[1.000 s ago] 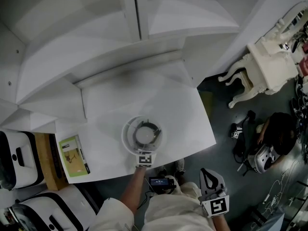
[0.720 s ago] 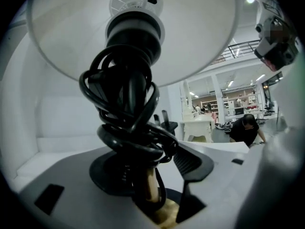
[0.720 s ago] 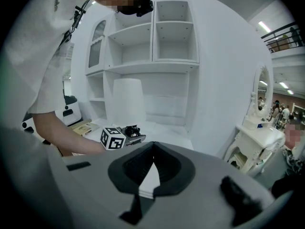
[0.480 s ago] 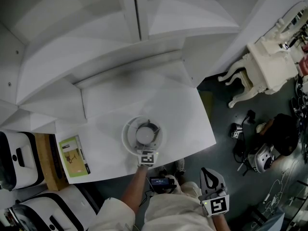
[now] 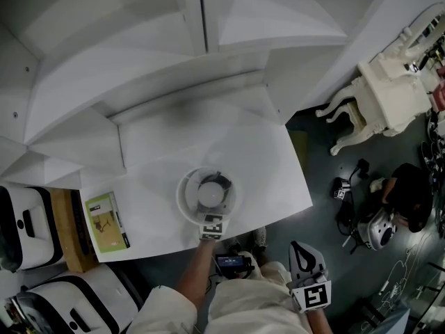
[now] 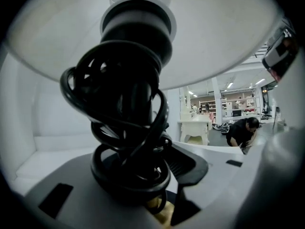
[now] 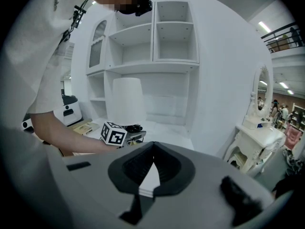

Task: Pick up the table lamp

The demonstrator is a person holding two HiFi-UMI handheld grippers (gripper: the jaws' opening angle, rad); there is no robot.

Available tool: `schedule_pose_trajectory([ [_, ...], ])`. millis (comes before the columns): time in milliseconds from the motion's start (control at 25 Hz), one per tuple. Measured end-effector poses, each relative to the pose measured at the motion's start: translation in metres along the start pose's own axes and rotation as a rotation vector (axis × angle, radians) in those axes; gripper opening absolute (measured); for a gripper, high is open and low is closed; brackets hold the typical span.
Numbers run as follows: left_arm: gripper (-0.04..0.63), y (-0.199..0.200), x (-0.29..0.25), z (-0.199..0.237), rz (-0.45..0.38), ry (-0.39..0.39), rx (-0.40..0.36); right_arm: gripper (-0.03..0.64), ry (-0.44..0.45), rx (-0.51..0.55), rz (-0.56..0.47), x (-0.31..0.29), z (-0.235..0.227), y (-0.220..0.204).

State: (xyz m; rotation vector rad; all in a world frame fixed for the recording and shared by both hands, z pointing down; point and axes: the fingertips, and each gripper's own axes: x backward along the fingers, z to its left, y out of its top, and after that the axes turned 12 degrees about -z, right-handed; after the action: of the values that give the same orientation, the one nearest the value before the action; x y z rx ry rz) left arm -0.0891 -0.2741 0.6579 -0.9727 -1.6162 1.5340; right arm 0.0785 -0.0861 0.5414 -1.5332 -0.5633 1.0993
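Observation:
The table lamp (image 5: 205, 195) stands near the front edge of the white table (image 5: 264, 165); from above I see its round white shade. My left gripper's marker cube (image 5: 211, 226) sits at the shade's near rim, with the jaws hidden under it. In the left gripper view the black stem (image 6: 131, 104), wound with black cord, fills the gap of the left gripper (image 6: 143, 194). Its jaws are closing and press on the cord-wrapped stem. My right gripper (image 5: 304, 252) hangs off the table at the lower right, shut and empty (image 7: 152, 151). The shade (image 7: 128, 99) also shows in the right gripper view.
A green booklet (image 5: 106, 221) lies at the table's left front corner. White shelves (image 5: 201, 40) rise behind the table. White machines (image 5: 21, 221) stand at the left. On the floor at the right are a carved white dressing table (image 5: 386, 96) and a crouching person (image 5: 407, 197).
My left gripper has stayed at the lamp's near rim and the lamp has not moved. The person on the floor at the right has shifted.

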Motion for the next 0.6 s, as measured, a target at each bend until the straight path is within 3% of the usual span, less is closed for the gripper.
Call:
schedule_pose_trajectory([
  [360,0.141,0.025,0.002,-0.01,0.032,-0.054,0.032,0.012,0.02,-0.006,-0.03,0.001,0.006,0.005],
  [600,0.137,0.05,0.005,0.001,0.067,-0.049,0.05,0.012,0.032,0.0,-0.12,-0.002,0.009,0.028],
])
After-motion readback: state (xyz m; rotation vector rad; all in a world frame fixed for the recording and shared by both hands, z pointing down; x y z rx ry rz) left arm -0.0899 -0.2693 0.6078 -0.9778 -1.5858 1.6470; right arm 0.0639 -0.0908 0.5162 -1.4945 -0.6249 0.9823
